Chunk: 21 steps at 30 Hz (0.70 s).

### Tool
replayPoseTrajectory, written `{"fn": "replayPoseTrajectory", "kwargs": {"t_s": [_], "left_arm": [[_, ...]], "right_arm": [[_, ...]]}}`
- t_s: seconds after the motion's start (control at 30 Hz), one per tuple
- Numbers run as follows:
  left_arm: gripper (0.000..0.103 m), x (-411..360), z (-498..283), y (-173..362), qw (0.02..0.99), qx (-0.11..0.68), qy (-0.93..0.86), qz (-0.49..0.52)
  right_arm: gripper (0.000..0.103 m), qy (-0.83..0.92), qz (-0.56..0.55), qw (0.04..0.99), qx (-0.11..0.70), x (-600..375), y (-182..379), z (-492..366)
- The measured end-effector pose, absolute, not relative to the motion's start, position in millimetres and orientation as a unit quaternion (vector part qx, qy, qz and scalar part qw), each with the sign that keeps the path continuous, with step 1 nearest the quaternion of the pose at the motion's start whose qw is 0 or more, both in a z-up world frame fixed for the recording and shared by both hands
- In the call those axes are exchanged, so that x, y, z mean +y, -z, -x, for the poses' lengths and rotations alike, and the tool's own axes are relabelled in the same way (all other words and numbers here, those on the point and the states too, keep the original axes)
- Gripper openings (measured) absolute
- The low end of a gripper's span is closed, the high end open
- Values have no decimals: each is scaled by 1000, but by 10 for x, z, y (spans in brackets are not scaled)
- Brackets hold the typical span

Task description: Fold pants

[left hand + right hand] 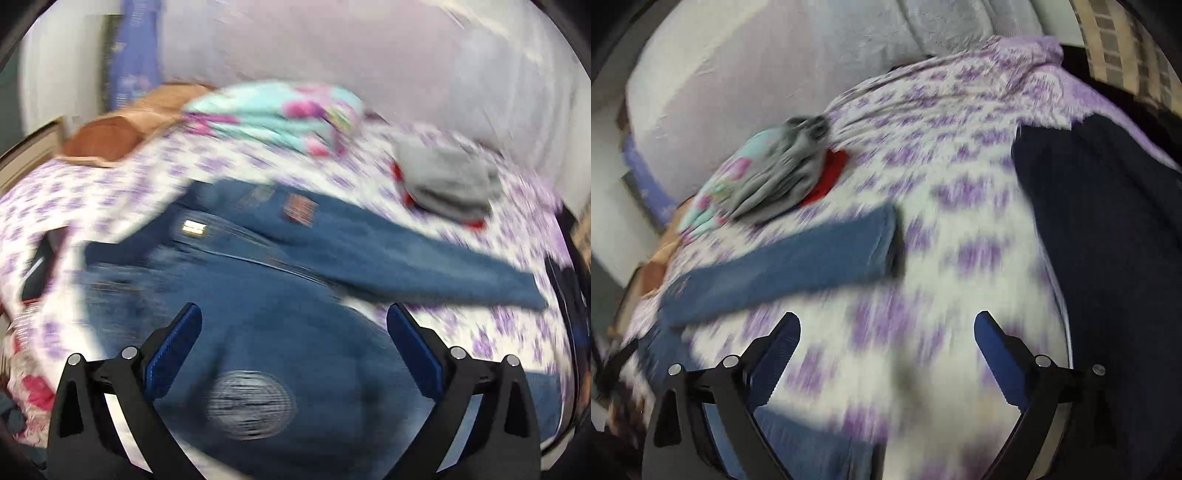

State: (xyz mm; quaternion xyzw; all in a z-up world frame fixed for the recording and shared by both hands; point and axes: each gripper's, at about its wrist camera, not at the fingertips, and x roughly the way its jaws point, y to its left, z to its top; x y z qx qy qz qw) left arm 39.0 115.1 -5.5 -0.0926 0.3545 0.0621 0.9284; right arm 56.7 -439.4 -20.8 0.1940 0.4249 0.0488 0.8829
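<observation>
Denim pants [280,295] lie spread on your bed [122,184], one leg reaching toward its right edge. Your left gripper [294,334] hangs over them, jaws apart, empty. Your right gripper [887,341] hangs over bare sheet, jaws apart.

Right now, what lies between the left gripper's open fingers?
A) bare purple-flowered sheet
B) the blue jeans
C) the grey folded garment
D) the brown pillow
B: in the left wrist view the left gripper is open over the blue jeans, and the grey folded garment lies farther back on the bed.
</observation>
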Motion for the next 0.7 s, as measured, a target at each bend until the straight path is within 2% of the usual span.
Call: {"fn": "replayPoseTrajectory", "kwargs": {"t_s": [0.13,0.23,0.33,0.37,0.4,0.43,0.47,0.5,0.63,0.7], "left_arm": [[98,1780,-117,5,921,333,-145,137],[98,2136,24,148,904,346,-191,160],[98,2308,39,375,890,372,-207,165],[98,2330,15,442,887,381,-205,165],[98,2361,-30,511,882,389,-199,176],[98,2375,-61,534,881,390,-190,190],[98,2392,-104,533,881,387,-179,206],[98,2393,-195,527,881,384,-163,222],[99,2312,-550,671,855,448,-186,184],[99,2415,-404,594,854,430,-209,207]], "right_arm": [[98,-97,-228,858,450,-4242,371,-2],[98,-119,-257,837,467,-4038,589,196],[99,-100,-208,864,447,-3822,613,306],[91,-106,-193,866,449,-3740,629,298],[67,-109,-182,866,453,-3682,640,280],[53,-108,-170,866,458,-3640,642,252],[31,-100,-161,865,465,-3622,641,214],[18,-103,-171,862,467,-3655,640,197],[16,-122,-228,844,469,-3839,659,119],[16,-119,-214,850,466,-3796,639,155]]}}
